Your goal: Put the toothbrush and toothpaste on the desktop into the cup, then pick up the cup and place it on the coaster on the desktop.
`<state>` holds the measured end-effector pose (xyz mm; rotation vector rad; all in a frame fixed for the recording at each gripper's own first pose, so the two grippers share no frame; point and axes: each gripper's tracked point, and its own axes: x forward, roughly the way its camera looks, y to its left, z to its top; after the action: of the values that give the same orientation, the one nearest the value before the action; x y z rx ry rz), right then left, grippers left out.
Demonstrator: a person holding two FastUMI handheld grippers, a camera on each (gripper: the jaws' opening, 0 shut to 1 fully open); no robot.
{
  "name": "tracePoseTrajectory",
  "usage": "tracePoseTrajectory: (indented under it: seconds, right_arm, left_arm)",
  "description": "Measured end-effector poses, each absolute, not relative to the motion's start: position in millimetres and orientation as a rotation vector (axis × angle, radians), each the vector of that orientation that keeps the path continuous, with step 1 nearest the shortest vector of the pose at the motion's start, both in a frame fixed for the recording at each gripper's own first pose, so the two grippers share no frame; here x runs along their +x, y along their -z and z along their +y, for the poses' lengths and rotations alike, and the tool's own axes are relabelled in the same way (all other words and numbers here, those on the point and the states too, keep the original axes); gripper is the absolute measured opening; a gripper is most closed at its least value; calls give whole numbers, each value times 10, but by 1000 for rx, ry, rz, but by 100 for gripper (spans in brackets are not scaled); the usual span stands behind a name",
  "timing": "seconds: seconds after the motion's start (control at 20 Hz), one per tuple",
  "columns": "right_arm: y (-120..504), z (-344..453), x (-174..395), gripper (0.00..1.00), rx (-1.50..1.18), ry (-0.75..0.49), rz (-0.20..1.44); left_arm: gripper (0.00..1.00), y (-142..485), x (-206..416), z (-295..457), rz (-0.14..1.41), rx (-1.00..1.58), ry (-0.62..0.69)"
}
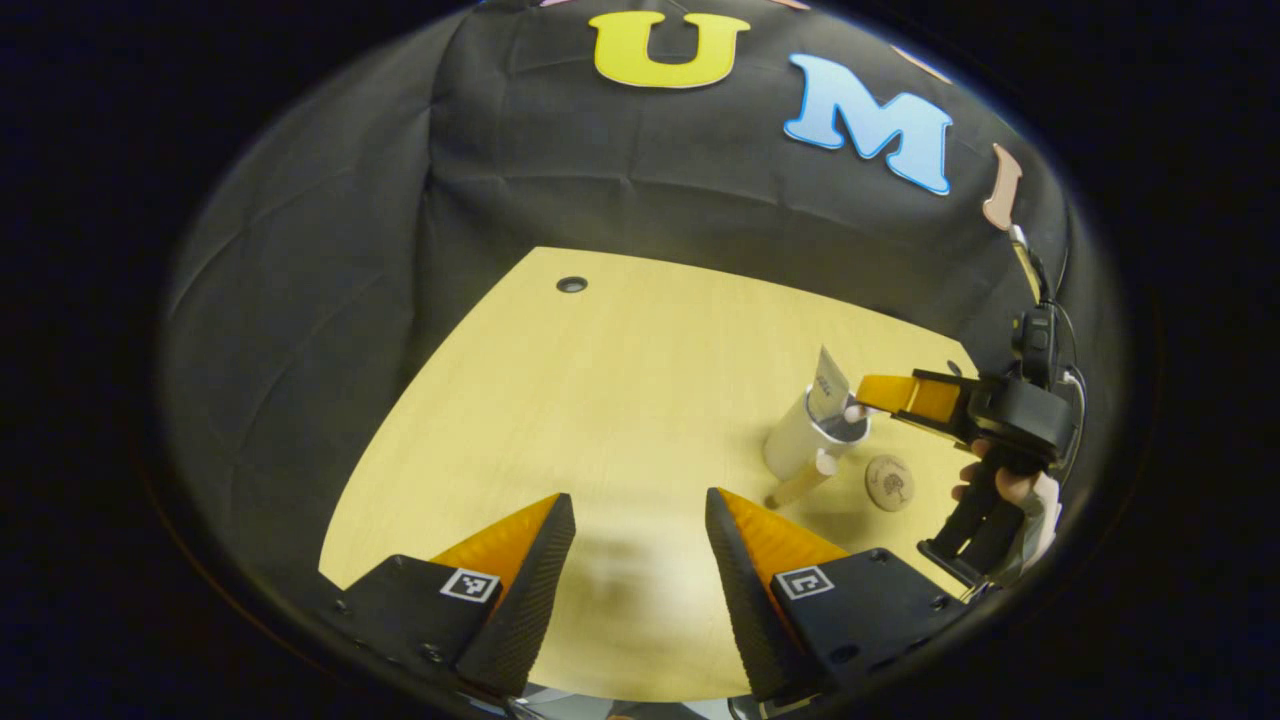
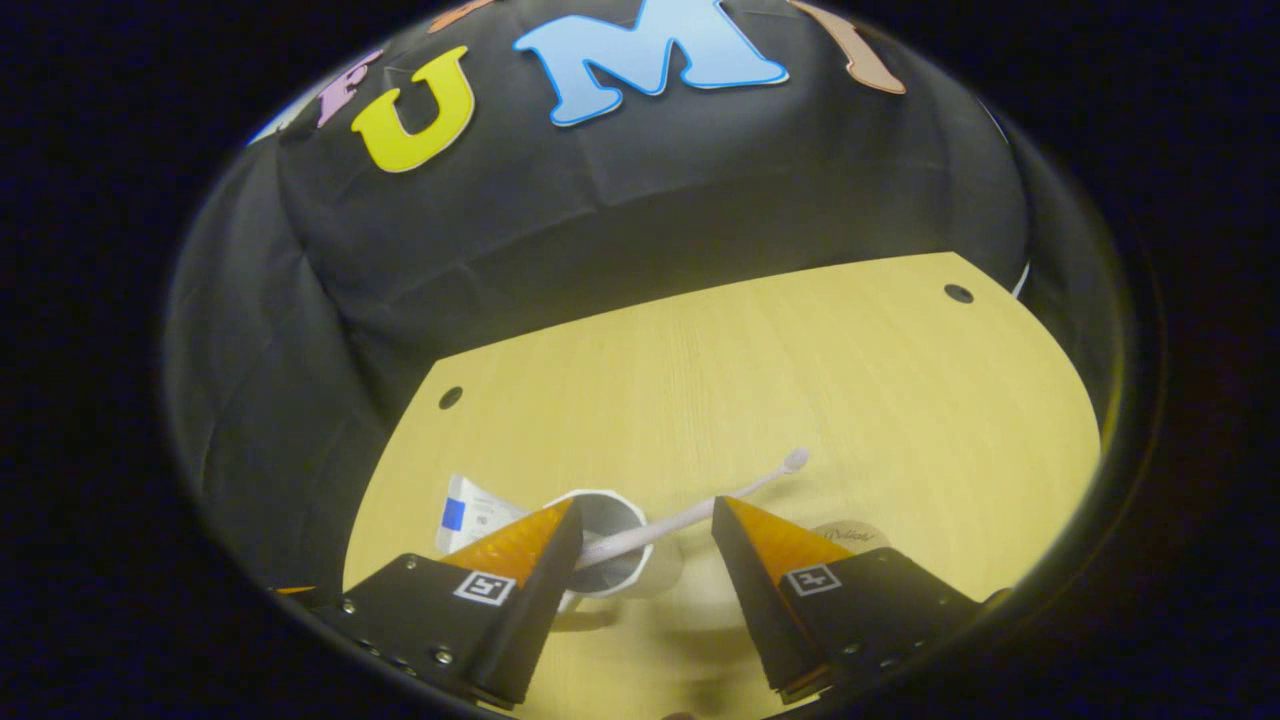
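Observation:
A white cup (image 1: 800, 440) stands on the wooden desktop (image 1: 600, 400), with the toothpaste tube (image 1: 828, 382) upright in it. A toothbrush (image 1: 800, 484) leans with one end in the cup and the other out over the rim. In the right gripper view the cup (image 2: 612, 512) is just below my right gripper (image 2: 645, 515), which is open, with the toothbrush (image 2: 690, 515) crossing between its fingers and the toothpaste (image 2: 470, 515) at the left. A round wooden coaster (image 1: 888, 482) lies beside the cup. My left gripper (image 1: 640, 500) is open over bare desktop.
In the left gripper view a hand (image 1: 1000, 487) holds the right gripper (image 1: 868, 402) at the cup's rim. The coaster (image 2: 850, 535) peeks out behind one finger. The desktop (image 2: 800, 380) has small dark holes (image 1: 571, 284) (image 2: 958, 293). Black cloth walls close the back.

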<state>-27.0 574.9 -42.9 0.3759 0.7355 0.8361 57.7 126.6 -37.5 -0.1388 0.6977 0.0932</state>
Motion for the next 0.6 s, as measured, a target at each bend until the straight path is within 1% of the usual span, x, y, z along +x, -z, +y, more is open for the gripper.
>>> tracePoseTrajectory:
  seconds: [0.25,0.3,0.35,0.4,0.5,0.55,0.6]
  right_arm:
    - [393,5709,-277,83,404,-854,730]
    - [389,5697,-280,83,407,-859,733]
    - [386,5681,-279,83,407,-861,733]
    - [385,5651,-265,83,407,-860,730]
    - [395,5535,-190,82,410,-842,720]
    - [446,5483,-146,83,413,-831,728]
    - [506,5438,-102,83,417,-826,748]
  left_arm:
    - [83,378,642,1071,700,-125,-55]
    - [85,381,656,1038,698,-122,-48]
    - [83,361,662,1004,699,-119,-42]
    - [83,358,654,981,699,-114,-38]
    - [83,357,651,959,697,-112,-35]
    - [85,351,639,951,697,-113,-34]
    - [83,362,637,945,697,-114,-36]
